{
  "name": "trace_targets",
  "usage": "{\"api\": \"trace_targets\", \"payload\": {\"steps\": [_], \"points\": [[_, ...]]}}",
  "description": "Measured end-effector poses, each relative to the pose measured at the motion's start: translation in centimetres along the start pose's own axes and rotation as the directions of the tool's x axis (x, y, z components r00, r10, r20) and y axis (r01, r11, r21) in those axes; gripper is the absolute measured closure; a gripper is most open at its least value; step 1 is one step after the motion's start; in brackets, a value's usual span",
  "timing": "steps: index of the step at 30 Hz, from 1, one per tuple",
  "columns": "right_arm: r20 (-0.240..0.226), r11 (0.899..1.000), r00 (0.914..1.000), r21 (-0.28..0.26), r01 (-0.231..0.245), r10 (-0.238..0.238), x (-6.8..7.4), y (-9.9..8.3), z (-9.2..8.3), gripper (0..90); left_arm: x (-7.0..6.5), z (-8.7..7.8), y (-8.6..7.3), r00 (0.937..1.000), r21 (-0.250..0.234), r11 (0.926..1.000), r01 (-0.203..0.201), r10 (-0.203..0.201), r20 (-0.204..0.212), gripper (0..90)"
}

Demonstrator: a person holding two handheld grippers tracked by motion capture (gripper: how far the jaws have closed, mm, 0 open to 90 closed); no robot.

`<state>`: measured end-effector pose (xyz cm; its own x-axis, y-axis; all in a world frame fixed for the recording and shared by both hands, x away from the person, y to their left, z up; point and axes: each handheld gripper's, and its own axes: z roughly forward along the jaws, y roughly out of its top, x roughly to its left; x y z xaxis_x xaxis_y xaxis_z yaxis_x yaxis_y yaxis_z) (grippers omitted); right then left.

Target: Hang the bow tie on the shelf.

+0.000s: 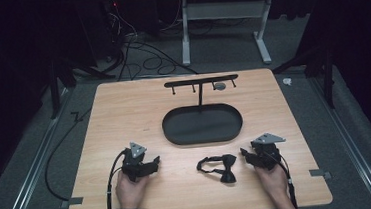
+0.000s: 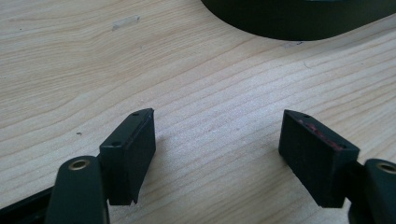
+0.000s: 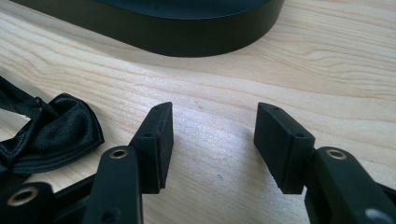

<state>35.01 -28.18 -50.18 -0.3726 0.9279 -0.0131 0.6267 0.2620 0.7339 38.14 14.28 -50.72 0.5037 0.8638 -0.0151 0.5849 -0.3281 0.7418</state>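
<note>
A black satin bow tie [image 1: 218, 167] with its strap lies on the wooden table [image 1: 124, 114], near the front, between my two grippers. In the right gripper view the bow tie [image 3: 51, 135] sits just left of my jaws. My right gripper [image 1: 243, 154] rests on the table to the right of it, open, with bare wood between its jaws [image 3: 212, 140]. My left gripper [image 1: 156, 161] rests at the front left, also open over bare wood [image 2: 217, 149]. A black oval tray [image 1: 204, 139] lies beyond both, at mid-table.
Behind the tray stands a thin black T-shaped rack [image 1: 200, 81] with small hooks and a grey round piece [image 1: 219, 86] on it. Cables trail from each gripper off the table's front. Beyond the table are a white desk frame [image 1: 221, 16] and floor cables.
</note>
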Motion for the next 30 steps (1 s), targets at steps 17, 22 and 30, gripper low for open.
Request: {"api": "trace_targets", "payload": {"steps": [17,22,30], "points": [[-0.003,1.0,1.0,0.001,0.0,0.0,0.0,0.0,-0.01,48.0,-0.01,-0.01,0.01,1.0,0.001,1.0,0.0,0.0,-0.001,27.7],[-0.002,1.0,1.0,0.001,0.002,-0.002,0.02,0.0,-0.01,47.8,-0.01,0.0,0.0,1.0,0.0,1.0,0.0,0.0,0.0,27.7],[-0.004,1.0,1.0,0.003,0.004,-0.004,0.1,-0.03,-0.08,48.4,-0.01,0.0,0.01,1.0,0.0,1.0,0.0,0.0,0.0,27.7]]}}
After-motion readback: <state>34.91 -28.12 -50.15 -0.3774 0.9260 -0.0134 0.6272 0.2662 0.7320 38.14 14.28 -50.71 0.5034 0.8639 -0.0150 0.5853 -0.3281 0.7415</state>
